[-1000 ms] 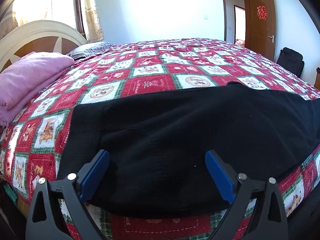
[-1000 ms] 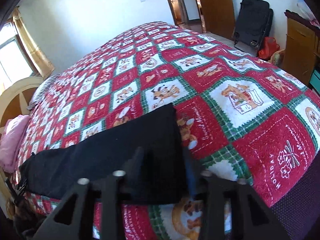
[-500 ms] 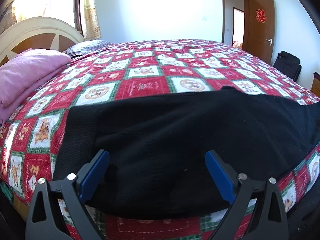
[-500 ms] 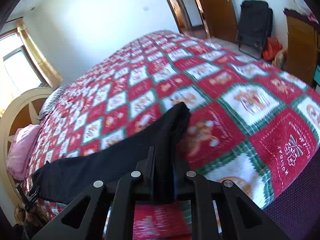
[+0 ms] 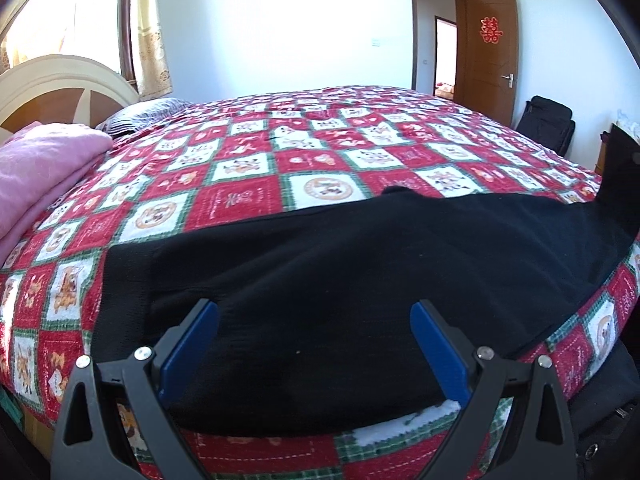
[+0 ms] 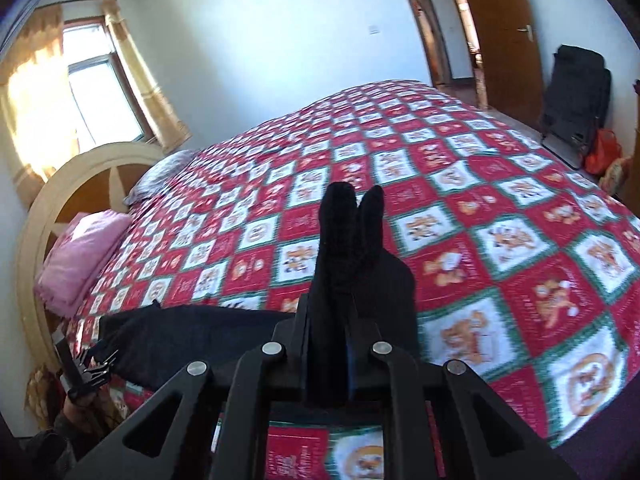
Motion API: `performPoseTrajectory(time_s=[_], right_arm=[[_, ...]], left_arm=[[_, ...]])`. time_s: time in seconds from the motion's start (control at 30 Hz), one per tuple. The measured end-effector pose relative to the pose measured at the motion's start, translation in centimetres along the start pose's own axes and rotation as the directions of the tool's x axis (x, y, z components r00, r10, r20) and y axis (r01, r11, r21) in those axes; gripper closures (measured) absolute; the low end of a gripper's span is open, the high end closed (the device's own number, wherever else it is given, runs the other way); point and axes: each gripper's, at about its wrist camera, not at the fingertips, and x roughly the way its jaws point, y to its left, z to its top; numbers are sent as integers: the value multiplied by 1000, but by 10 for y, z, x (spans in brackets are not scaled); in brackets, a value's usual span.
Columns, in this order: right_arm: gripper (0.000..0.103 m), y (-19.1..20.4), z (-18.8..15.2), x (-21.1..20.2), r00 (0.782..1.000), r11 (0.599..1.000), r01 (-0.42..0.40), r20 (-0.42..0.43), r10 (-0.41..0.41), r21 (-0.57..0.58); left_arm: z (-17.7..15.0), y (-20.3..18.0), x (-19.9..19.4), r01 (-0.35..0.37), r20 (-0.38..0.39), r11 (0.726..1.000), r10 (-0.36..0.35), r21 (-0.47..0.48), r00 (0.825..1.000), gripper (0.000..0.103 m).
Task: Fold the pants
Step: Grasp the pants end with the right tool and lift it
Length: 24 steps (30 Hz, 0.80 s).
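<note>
Black pants [image 5: 340,280] lie lengthwise along the near edge of the bed on a red patchwork quilt [image 5: 320,152]. My left gripper [image 5: 314,312] hovers open over the waistband end, blue pads wide apart and nothing pinched. My right gripper [image 6: 328,312] is shut on the leg end of the pants [image 6: 344,232], which stands up bunched from between the jaws, lifted off the quilt [image 6: 500,240]. The rest of the garment [image 6: 192,332] trails left toward the left gripper [image 6: 84,368]. In the left wrist view the raised leg end climbs out of frame at the right edge.
A folded pink blanket [image 5: 44,172] and a grey pillow [image 5: 144,116] lie by the cream headboard [image 5: 60,88]. A black suitcase [image 6: 576,96] stands near the wooden door [image 5: 492,52]. The bed's edge runs just below both grippers.
My right gripper closed on the leg end, then lifted it off the quilt and carried it leftward. The left gripper stayed open over the waist, barely shifting.
</note>
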Motion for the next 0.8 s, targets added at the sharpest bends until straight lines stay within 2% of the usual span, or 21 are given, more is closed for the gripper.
performPoseTrajectory(time_s=[0.3, 0.53, 0.63, 0.8], right_arm=[[89, 73, -8, 51, 993, 992, -94, -81, 87, -79], [89, 123, -29, 95, 981, 978, -134, -162, 108, -160], [89, 135, -43, 119, 972, 972, -145, -213, 104, -184], [89, 147, -75, 160, 942, 962, -160, -325, 82, -222]], left_arm=[[2, -10, -5, 39, 12, 999, -39, 9, 999, 4], [2, -22, -8, 80, 10, 996, -81, 27, 997, 4], [2, -28, -9, 103, 7, 994, -103, 40, 995, 4], [3, -38, -7, 145, -2, 989, -145, 42, 989, 4]])
